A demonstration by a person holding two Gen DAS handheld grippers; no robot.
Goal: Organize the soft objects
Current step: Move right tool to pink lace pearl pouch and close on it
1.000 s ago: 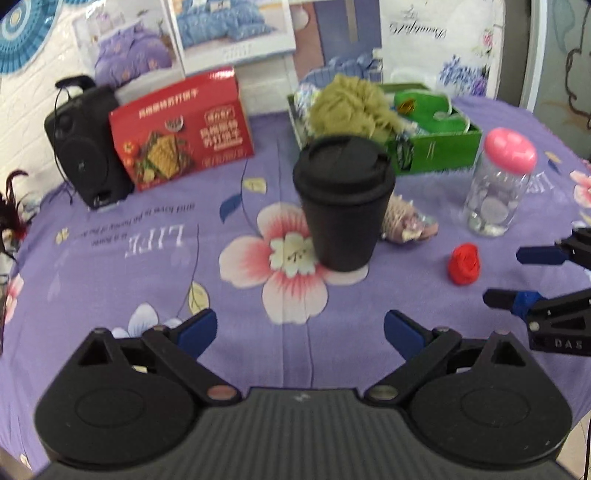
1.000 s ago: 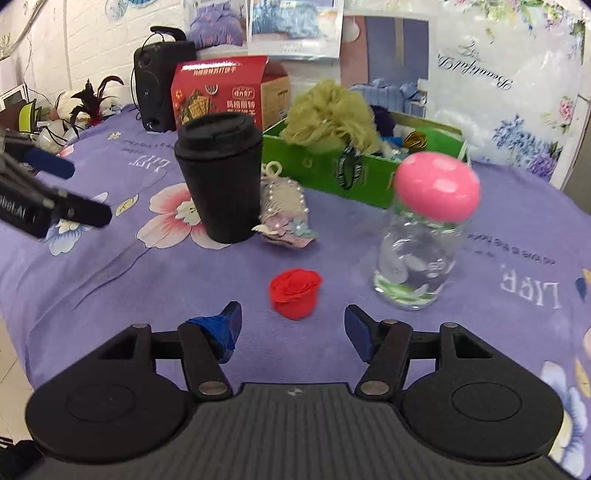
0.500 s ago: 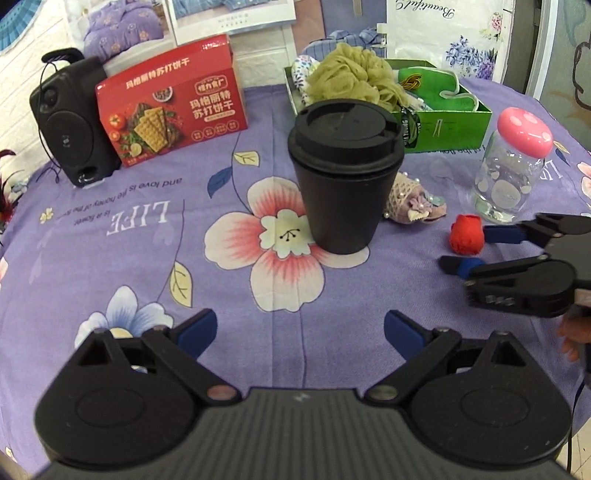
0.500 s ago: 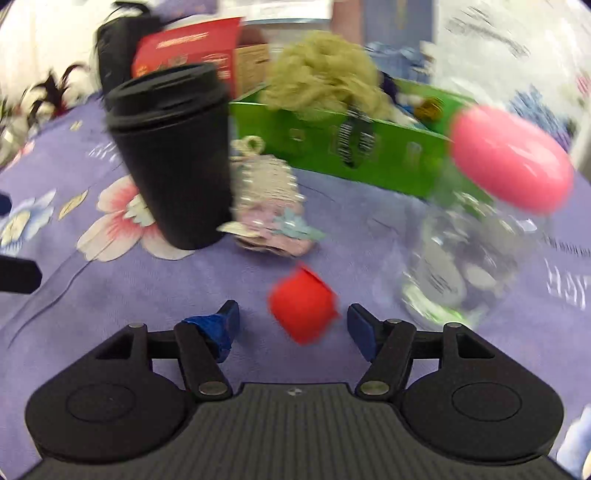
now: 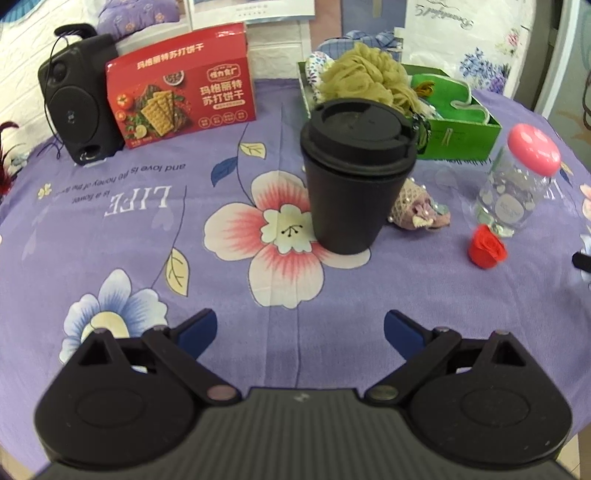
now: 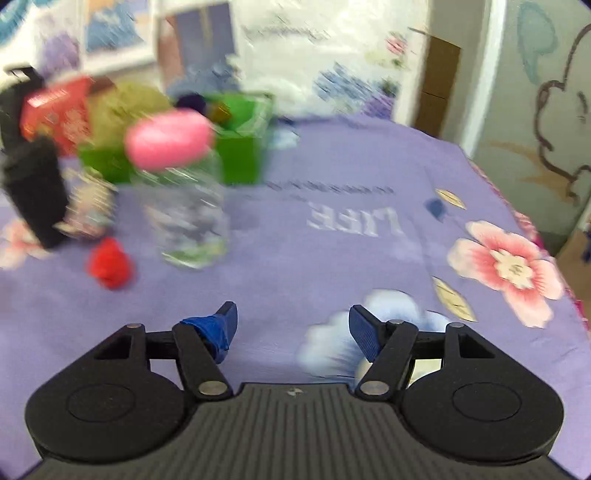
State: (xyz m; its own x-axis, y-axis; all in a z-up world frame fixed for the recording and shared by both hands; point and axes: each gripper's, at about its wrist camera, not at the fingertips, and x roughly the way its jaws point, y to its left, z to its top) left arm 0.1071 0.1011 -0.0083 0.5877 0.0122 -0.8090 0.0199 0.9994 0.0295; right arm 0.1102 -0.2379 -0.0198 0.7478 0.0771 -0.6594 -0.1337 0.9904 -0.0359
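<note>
- Left gripper [image 5: 297,330]: jaws apart, nothing between them; black cup [image 5: 356,177] ahead
- Right gripper [image 6: 291,325]: jaws spread, empty; red rose [image 6: 110,267] lies off to its left on the cloth

Home room, floral tablecloth [image 5: 110,229], bedding posters [image 5: 251,11], speaker [image 5: 74,107]

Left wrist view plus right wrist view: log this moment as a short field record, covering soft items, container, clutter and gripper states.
loose soft items: red rose; beaded pouch, both on the tablecloth
container: green box, olive bath pouf on top
clutter: black lidded cup; pink-lidded jar; red cracker box; speaker
left gripper: open, empty
right gripper: open, empty, rose off to its left
right view: motion-blurred
</note>
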